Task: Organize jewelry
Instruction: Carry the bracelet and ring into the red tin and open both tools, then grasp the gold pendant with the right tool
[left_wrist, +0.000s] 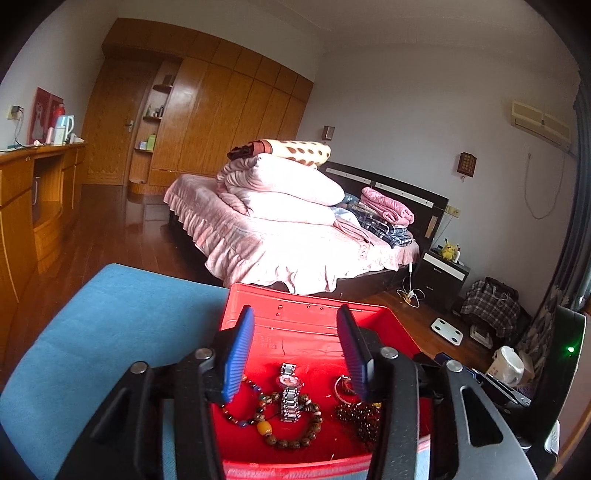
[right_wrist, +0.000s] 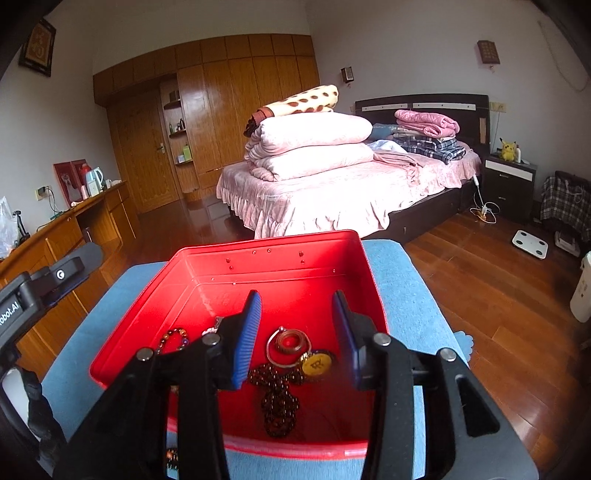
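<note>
Jewelry lies in our red box (right_wrist: 258, 258) on the blue cushion (left_wrist: 129, 302): watch (left_wrist: 290, 393) left, dark beads (right_wrist: 277, 398) right; our left gripper (left_wrist: 293, 354) and right gripper (right_wrist: 297, 332) hover spread, pinching nothing

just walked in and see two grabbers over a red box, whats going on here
A person holds a gripper in each hand over a red box that sits on a blue cushion. Both the left gripper and the right gripper are open and hold nothing. Jewelry already lies in the box: a silver watch, bead bracelets, a dark bead necklace, rings and a gold pendant.
</note>
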